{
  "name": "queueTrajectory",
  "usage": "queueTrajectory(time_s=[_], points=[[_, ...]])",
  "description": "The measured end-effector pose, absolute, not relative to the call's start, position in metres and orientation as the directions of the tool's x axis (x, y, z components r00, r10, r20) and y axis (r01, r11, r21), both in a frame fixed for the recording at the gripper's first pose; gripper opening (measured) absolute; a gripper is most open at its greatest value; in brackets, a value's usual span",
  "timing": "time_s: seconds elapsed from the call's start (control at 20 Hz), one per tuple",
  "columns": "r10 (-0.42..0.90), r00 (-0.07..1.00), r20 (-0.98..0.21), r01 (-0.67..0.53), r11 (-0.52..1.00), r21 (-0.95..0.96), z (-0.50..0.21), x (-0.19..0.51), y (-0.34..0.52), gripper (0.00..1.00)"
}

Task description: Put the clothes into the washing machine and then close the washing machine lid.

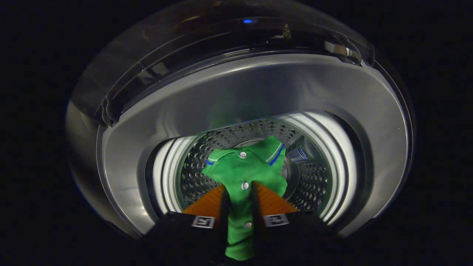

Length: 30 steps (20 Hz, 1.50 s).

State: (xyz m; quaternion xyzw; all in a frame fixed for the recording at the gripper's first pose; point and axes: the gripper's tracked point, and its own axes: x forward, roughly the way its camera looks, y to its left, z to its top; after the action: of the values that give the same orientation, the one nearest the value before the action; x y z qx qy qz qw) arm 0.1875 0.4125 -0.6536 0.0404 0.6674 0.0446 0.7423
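Observation:
A green polo shirt [240, 173] with white buttons and a blue-striped collar is pinched between my gripper's [239, 190] two fingers, which are shut on it. The shirt hangs over the mouth of the washing machine's perforated steel drum [314, 181], its collar end reaching just beyond the fingertips. Around the drum runs a white ring and the grey top rim of the washing machine [258, 85]. The raised lid [155, 62], dark and glossy, stands beyond the opening.
A small blue light [247, 21] glows on the machine's panel past the lid. A metal hinge or latch [342, 50] sits at the lid's far right corner. Everything around the machine is dark.

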Motion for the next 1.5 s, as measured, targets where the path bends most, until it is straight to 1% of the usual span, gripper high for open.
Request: queueTrajectory(time_s=[0.1, 0.15, 0.45, 0.75, 0.95, 1.25, 1.35, 1.5], points=[[0.106, 0.104, -0.989, -0.026, 0.994, 0.104, -0.653, 0.184, 0.407, 0.80], [0.106, 0.099, -0.989, -0.028, 0.994, 0.104, -0.655, 0.178, 0.408, 1.00], [0.124, 0.106, -0.987, -0.031, 0.992, 0.122, -0.651, 0.168, 0.411, 0.99], [0.135, 0.178, -0.975, -0.086, 0.989, 0.121, -0.619, 0.168, 0.420, 0.99], [0.183, 0.309, -0.933, -0.141, 0.979, 0.145, -0.573, 0.169, 0.437, 0.99], [0.248, 0.523, -0.816, -0.213, 0.964, 0.156, -0.468, 0.187, 0.450, 0.99], [0.259, 0.598, -0.759, -0.230, 0.962, 0.147, -0.430, 0.203, 0.450, 0.99], [0.275, 0.725, -0.631, -0.238, 0.960, 0.145, -0.357, 0.235, 0.456, 0.99]])
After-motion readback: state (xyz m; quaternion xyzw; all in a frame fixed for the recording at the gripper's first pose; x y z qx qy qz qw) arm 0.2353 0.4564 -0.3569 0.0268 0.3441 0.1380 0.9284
